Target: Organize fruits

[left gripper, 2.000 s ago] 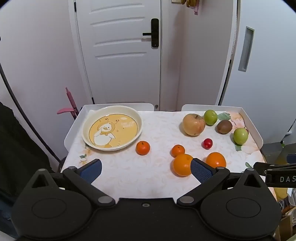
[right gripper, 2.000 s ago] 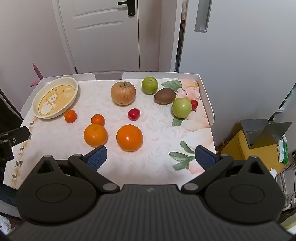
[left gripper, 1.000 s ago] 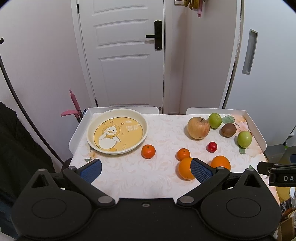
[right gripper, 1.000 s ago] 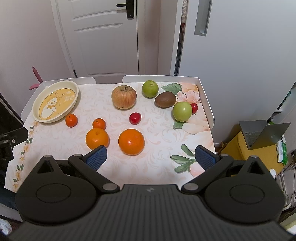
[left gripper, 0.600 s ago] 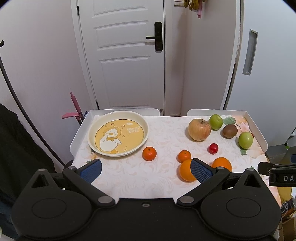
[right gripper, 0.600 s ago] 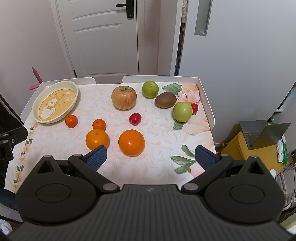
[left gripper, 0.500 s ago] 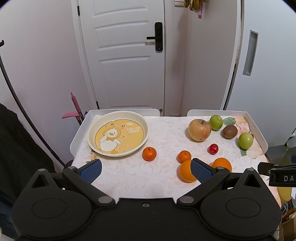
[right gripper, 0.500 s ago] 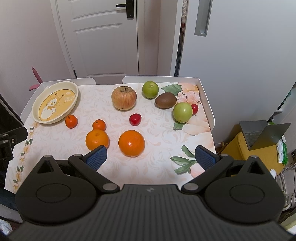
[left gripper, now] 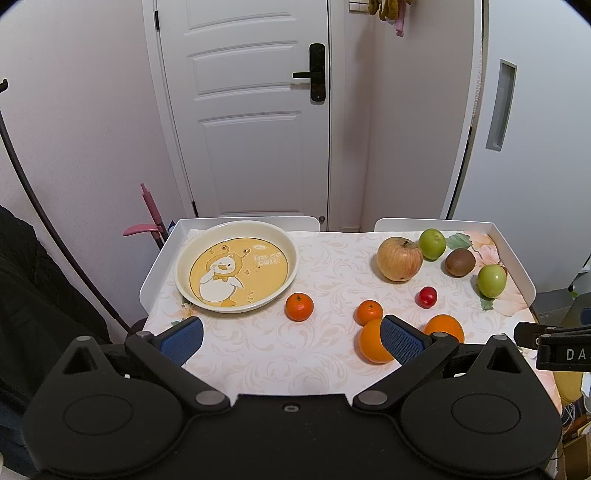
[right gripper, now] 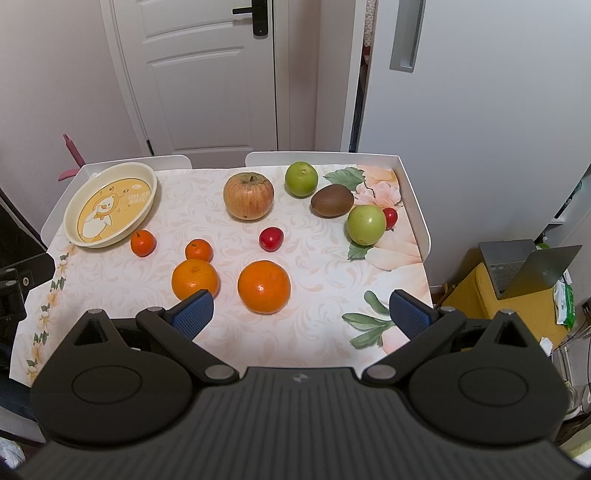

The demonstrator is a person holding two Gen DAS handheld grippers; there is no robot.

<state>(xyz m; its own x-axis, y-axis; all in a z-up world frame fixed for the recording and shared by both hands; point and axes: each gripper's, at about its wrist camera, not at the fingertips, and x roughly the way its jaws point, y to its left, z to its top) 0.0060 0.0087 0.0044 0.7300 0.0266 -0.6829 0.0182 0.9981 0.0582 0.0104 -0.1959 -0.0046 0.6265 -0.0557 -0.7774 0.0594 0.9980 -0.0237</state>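
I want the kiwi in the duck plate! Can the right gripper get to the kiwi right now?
Probably yes. The right gripper is open and the kiwi sits uncovered, though green fruits crowd close beside it.

A white panelled door [left gripper: 255, 122] with a black handle [left gripper: 314, 74] stands shut behind the table [left gripper: 258, 354], which is covered by a floral cloth [right gripper: 317, 332]. A pink tool [left gripper: 147, 218] leans by the table's far left corner, and a black cable [left gripper: 48, 221] runs down the left wall. Beyond the table's right edge, an open grey laptop [right gripper: 528, 266] rests on a yellow box [right gripper: 476, 295]. A grey recessed handle [right gripper: 406, 33] marks the white panel [right gripper: 480, 110] on the right, and something yellowish hangs near the door's top [left gripper: 384, 7].
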